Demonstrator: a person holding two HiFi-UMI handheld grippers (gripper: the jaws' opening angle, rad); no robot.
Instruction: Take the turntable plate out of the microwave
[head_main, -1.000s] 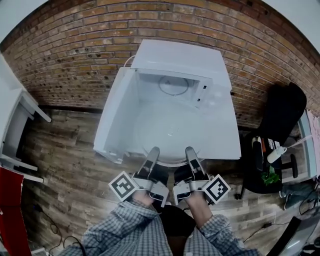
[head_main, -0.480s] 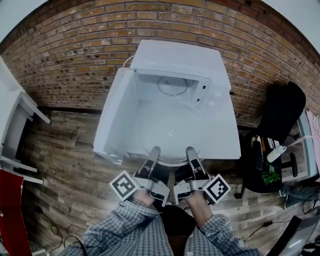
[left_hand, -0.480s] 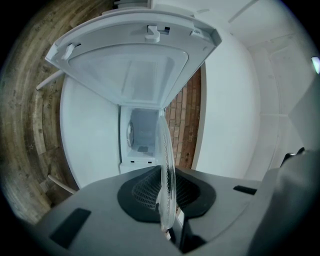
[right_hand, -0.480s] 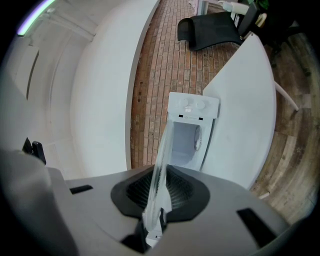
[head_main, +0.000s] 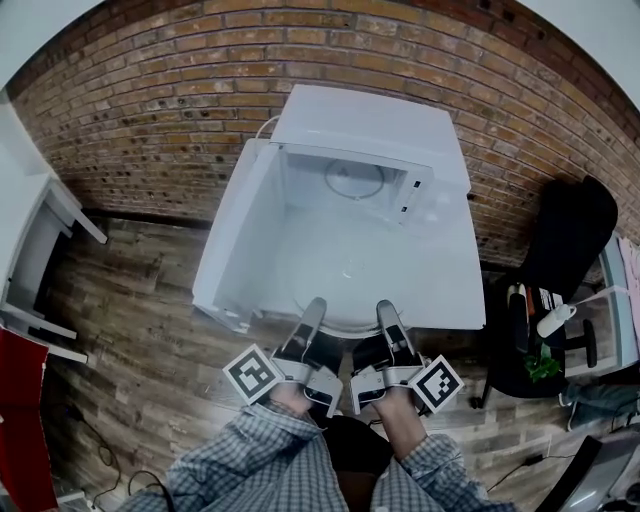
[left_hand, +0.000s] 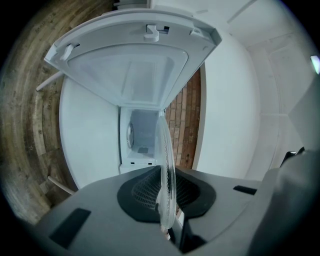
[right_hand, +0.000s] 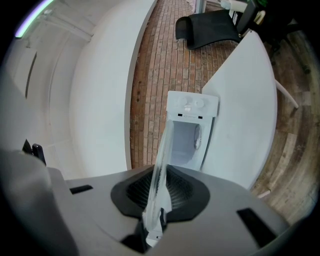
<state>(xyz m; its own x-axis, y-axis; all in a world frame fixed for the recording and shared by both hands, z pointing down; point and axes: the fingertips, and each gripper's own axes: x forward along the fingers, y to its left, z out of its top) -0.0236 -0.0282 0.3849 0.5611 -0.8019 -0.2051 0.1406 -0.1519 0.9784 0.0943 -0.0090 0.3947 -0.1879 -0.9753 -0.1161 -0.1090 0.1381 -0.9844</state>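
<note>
The clear glass turntable plate (head_main: 340, 270) hangs level outside the white microwave (head_main: 372, 125), in front of its cavity and over the white table (head_main: 455, 290). My left gripper (head_main: 314, 308) is shut on the plate's near rim on the left, my right gripper (head_main: 386, 310) is shut on it on the right. In the left gripper view the plate (left_hand: 167, 170) runs edge-on between the dark pads, and likewise the plate (right_hand: 161, 165) in the right gripper view. The microwave door (head_main: 232, 235) stands swung open to the left. A roller ring (head_main: 352, 180) lies on the cavity floor.
A brick wall (head_main: 150, 100) runs behind the microwave. A black chair (head_main: 565, 235) and a small stand with a bottle (head_main: 552, 320) are at the right. A white shelf unit (head_main: 35, 250) stands at the left on the wood floor (head_main: 120, 330).
The head view has tilted slightly, so everything sits a little lower in the picture. Both grippers keep the same hold on the plate.
</note>
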